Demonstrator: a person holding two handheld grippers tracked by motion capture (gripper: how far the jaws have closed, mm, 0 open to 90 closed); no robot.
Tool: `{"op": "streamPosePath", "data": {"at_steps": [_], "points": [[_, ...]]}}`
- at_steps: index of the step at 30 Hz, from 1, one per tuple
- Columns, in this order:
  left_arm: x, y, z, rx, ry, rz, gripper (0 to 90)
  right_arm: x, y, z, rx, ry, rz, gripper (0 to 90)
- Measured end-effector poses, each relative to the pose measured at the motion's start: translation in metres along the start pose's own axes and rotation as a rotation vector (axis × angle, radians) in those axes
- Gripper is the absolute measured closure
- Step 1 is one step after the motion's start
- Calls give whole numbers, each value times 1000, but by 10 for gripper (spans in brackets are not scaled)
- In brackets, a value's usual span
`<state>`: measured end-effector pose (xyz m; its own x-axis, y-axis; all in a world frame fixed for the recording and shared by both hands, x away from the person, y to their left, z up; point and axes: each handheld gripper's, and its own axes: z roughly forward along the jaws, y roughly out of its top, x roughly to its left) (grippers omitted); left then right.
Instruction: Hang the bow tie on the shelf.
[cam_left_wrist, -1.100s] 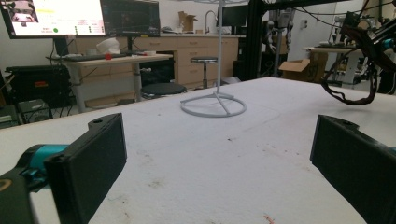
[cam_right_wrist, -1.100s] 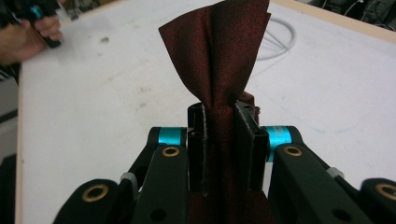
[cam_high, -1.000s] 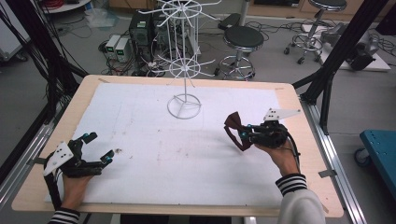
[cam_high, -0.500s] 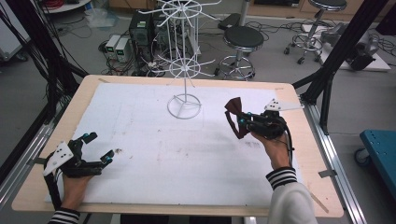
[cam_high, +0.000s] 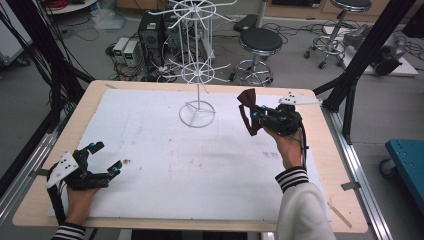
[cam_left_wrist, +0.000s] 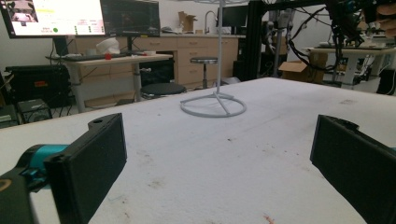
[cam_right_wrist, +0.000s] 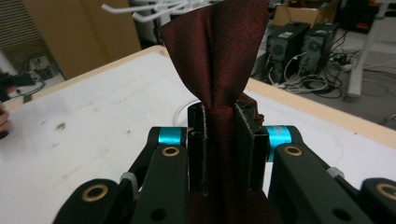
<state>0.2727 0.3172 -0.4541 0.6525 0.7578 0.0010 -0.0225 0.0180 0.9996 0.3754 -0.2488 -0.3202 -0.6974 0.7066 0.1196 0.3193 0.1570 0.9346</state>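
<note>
Fabric first: a dark red bow tie sits pinched at its middle between the jaws of my right gripper, and the cloth fans out above the pads. I grip it at the narrow waist, I judge, because that leaves both wings free and gives a firm hold on slippery satin. In the high view the right gripper hangs above the far right part of the table, the bow tie sticking out leftward from it toward the rack.

My left gripper rests low at the near left corner, jaws spread wide with nothing between them; its own view has the two black pads standing well apart over bare white mat. It waits there, I think, so it stays out of the way of the carrying hand.

Farther off, on the mat near the table's far edge, stands the white wire rack, its ring base flat on the surface and tiers of hooked spokes radiating from the post. Those spokes look meant for hanging, so I take my job as getting the tie over one of them. The tie is near the rack, not touching it.

Beyond the table are black stools, computer cases and cables on the floor.
</note>
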Motion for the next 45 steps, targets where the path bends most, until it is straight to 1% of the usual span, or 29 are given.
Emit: {"op": "streamPosePath", "data": {"at_steps": [3,8,13,14,16,19,20,25,31,38,45], "points": [[0,0,0,-1,0,1,41,-1,7,4,-22,-35,4,766],[0,0,0,2,-1,3,41,-3,16,10,-47,-55,10,766],[0,0,0,1,-1,1,41,-5,19,16,-54,-95,31,766],[0,0,0,2,0,3,41,-6,20,17,-68,-97,31,766],[0,0,0,-1,0,1,41,-6,22,18,-77,-107,40,766],[0,0,0,-1,0,2,41,-5,28,20,-87,-120,40,766],[0,0,0,-2,0,-2,41,-5,30,21,-98,-125,39,766],[1,0,0,1,-1,1,41,-2,40,26,-123,-115,41,766],[0,0,0,0,-1,0,41,5,49,36,-141,-121,31,766],[1,0,0,-1,0,0,41,12,60,47,-148,-109,18,766],[0,0,0,-2,0,-3,41,18,63,58,-144,-92,8,766]]}}
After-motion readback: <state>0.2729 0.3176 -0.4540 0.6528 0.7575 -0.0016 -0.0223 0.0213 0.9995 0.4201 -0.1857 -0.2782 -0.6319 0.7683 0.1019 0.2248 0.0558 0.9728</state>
